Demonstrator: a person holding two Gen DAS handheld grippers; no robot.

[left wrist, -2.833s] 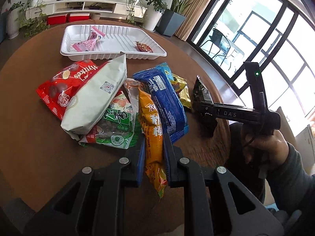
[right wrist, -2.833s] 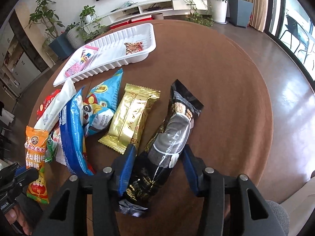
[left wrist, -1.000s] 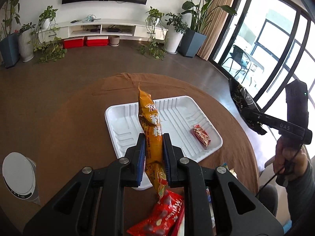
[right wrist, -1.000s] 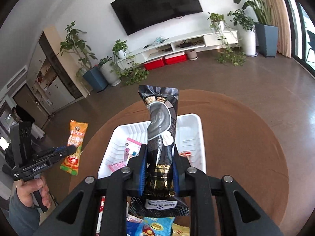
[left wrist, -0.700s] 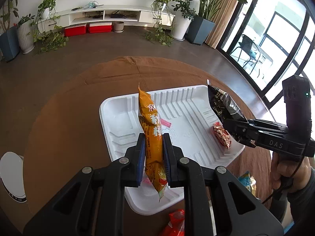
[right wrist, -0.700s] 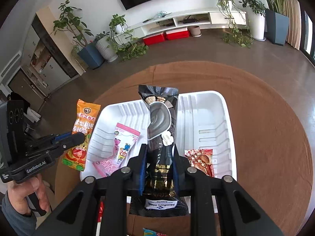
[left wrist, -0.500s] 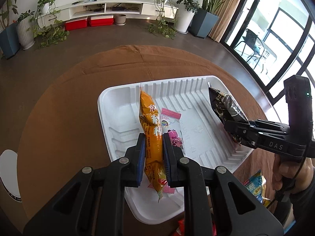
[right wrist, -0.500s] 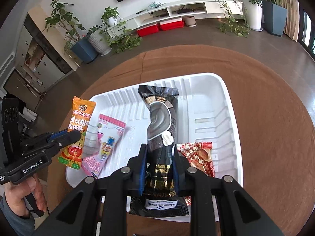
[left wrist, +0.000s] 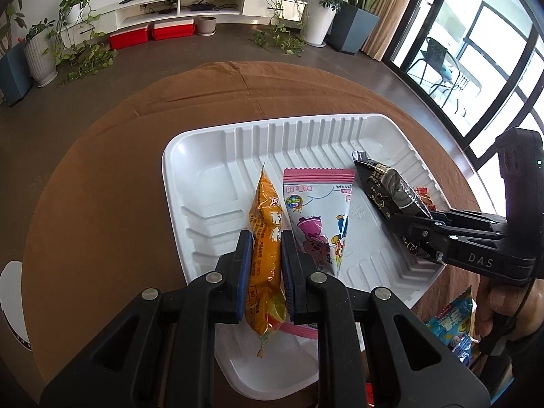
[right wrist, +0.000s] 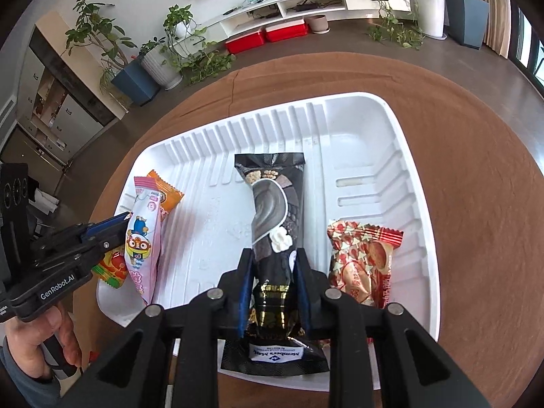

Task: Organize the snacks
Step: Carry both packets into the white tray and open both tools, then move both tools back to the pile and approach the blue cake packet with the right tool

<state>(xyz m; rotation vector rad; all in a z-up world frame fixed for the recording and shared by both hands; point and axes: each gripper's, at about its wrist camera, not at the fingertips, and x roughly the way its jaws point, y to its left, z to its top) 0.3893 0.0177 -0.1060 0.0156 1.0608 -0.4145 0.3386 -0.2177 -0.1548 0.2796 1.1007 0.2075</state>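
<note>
My left gripper (left wrist: 265, 238) is shut on an orange snack packet (left wrist: 265, 238) and holds it low over the left part of the white tray (left wrist: 204, 170). My right gripper (right wrist: 274, 258) is shut on a black snack packet (right wrist: 273, 210) over the tray's middle (right wrist: 357, 136). A pink cartoon packet (left wrist: 316, 210) lies in the tray between the two; it also shows in the right wrist view (right wrist: 142, 238). A red-gold packet (right wrist: 363, 265) lies at the tray's right side. The right gripper (left wrist: 408, 217) and the black packet (left wrist: 387, 187) show in the left wrist view.
The tray sits on a round brown table (left wrist: 102, 187). A blue snack packet (left wrist: 452, 326) lies on the table near the tray's near right corner. A white round object (left wrist: 12, 302) stands off the table's left edge. Plants and a TV shelf stand beyond.
Both grippers have moved forward and down over the tray with their packets. The packets now hang just above or on the tray floor, beside the pink packet.
</note>
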